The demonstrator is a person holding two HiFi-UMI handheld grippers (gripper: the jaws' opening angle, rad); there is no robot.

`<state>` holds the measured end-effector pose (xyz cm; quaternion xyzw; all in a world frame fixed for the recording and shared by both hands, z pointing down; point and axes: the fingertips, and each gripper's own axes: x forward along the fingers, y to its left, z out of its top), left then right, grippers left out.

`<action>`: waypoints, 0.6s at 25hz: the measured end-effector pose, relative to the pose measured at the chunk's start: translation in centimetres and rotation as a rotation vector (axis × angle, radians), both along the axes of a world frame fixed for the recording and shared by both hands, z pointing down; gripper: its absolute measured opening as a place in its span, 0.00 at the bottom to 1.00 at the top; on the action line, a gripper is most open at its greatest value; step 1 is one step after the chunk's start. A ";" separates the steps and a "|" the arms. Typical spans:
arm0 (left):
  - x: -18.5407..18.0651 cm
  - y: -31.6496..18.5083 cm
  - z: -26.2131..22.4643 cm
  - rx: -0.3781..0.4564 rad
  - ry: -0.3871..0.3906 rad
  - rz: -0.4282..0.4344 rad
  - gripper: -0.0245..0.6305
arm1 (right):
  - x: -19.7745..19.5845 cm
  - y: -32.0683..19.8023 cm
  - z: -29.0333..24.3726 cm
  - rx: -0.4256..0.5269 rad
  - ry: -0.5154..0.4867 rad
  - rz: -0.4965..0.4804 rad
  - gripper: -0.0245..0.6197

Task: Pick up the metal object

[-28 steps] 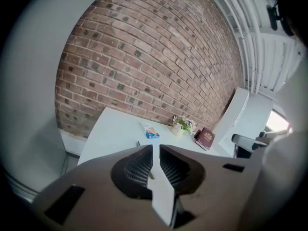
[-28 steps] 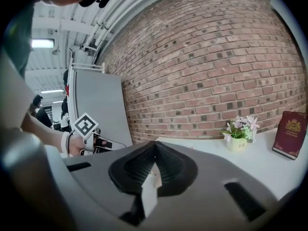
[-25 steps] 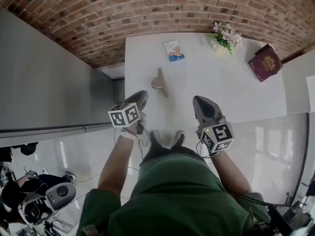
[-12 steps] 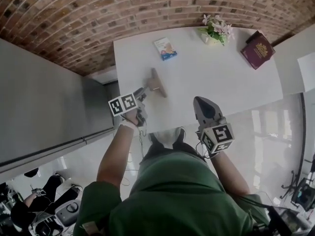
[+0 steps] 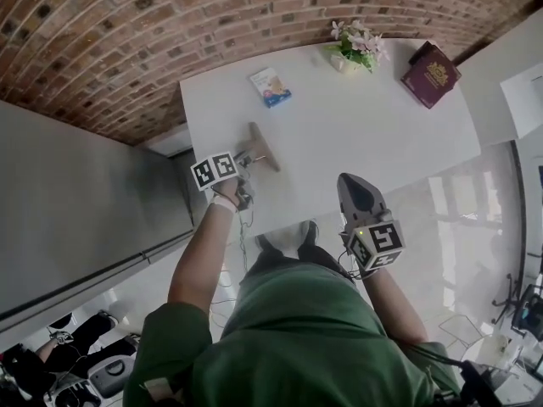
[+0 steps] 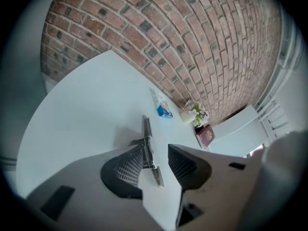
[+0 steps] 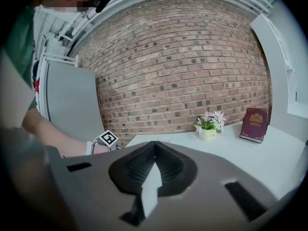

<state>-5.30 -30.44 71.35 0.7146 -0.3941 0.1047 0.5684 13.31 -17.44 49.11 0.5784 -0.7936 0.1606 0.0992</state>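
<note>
Right gripper view shows a small pot [image 7: 208,134] holding flowers [image 7: 210,120], apparently pink.

We seem to be in a staged studio or office: bare brick wall [image 5: 102,41], white table [image 5: 356,125] with flowers [image 5: 355,45] and book [image 5: 431,73], cabled gear [image 5: 110,373] on glossy floor [image 5: 475,219].

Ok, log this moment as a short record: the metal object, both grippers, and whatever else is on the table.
metal object: lying on the white table, in its left half
left gripper: open, jaws have just been opening, straddling the metal object's near end, not clamped on it
right gripper: shut, nothing between its jaws, well apart from the metal object
other items: blue packet, flower pot, red book, all toward the far side by the brick wall
task status: not yet picked up
</note>
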 end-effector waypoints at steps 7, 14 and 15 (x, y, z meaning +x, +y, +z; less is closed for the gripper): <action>0.4 -0.4 1.2 -0.025 -0.023 0.028 0.24 | 0.9 1.2 0.2 -0.008 0.000 0.036 0.04; 0.9 0.0 1.6 -0.039 -0.046 0.058 0.10 | 1.2 2.1 0.5 -0.009 -0.013 0.048 0.04; 0.9 0.0 1.5 -0.043 -0.044 0.058 0.10 | 1.2 2.3 0.6 -0.012 -0.016 0.045 0.04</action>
